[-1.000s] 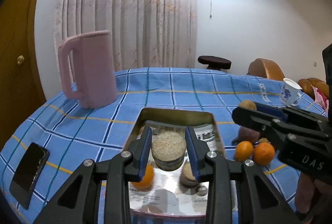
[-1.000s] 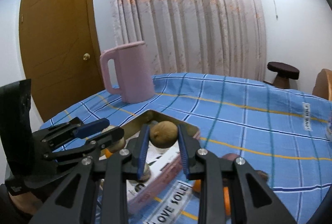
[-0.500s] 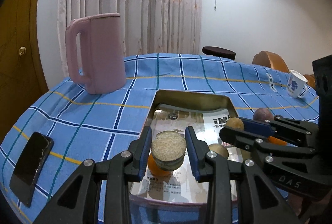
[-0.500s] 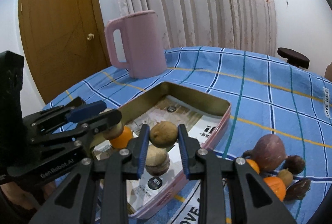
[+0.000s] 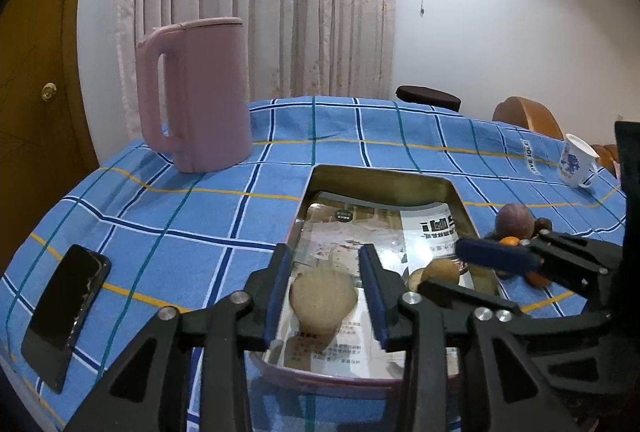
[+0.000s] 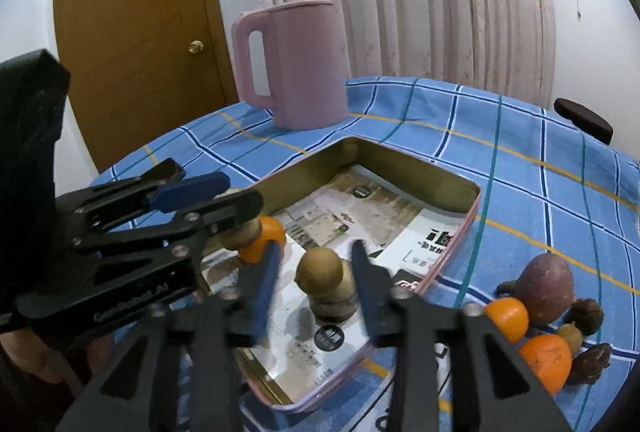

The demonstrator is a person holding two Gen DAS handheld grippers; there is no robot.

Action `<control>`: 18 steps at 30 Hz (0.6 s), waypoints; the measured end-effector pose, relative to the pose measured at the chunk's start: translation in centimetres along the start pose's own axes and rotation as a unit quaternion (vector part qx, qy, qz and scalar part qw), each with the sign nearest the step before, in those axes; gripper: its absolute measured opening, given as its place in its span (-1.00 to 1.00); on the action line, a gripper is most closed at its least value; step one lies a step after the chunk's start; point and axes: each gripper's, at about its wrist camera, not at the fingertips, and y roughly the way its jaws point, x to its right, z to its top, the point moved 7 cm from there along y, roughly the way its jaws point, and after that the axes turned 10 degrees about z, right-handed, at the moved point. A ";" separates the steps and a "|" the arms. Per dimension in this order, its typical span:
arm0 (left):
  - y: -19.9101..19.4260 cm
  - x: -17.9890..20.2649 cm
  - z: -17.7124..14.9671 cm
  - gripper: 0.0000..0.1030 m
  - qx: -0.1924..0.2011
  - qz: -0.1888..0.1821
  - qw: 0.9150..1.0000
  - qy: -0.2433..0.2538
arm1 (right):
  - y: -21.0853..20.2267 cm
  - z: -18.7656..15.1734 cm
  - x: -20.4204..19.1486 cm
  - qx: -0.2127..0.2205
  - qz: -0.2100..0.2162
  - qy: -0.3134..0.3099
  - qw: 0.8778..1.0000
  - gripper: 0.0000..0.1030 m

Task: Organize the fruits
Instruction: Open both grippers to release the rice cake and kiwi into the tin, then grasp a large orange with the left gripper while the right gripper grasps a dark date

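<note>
A shallow metal tin (image 5: 384, 177) (image 6: 416, 157) lined with printed paper lies on the blue checked cloth. My left gripper (image 5: 325, 272) is open; a pale round fruit (image 5: 323, 298) sits between its fingers, apart from the pads, on top of an orange (image 6: 267, 235) in the tin. My right gripper (image 6: 316, 268) is open around a small brown round fruit (image 6: 319, 271) that rests on another brown fruit (image 6: 340, 298) in the tin. Loose fruit lies right of the tin: a purple one (image 6: 549, 290), two oranges (image 6: 545, 356) and small dark pieces (image 6: 591, 356).
A tall pink jug (image 5: 196, 93) (image 6: 292, 65) stands behind the tin on the left. A black phone (image 5: 66, 312) lies near the table's left edge. A white printed cup (image 5: 576, 161) stands far right. A door, curtains and a stool lie beyond.
Both grippers have opened and dropped lower over the tin. The pale fruit and the brown fruit, held before, now sit loose on the fruits beneath them.
</note>
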 end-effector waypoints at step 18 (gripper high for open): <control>-3.2 11.0 1.5 0.32 0.034 -0.089 0.995 0.033 | -14.1 -3.8 12.9 0.063 -0.172 0.123 0.975 0.31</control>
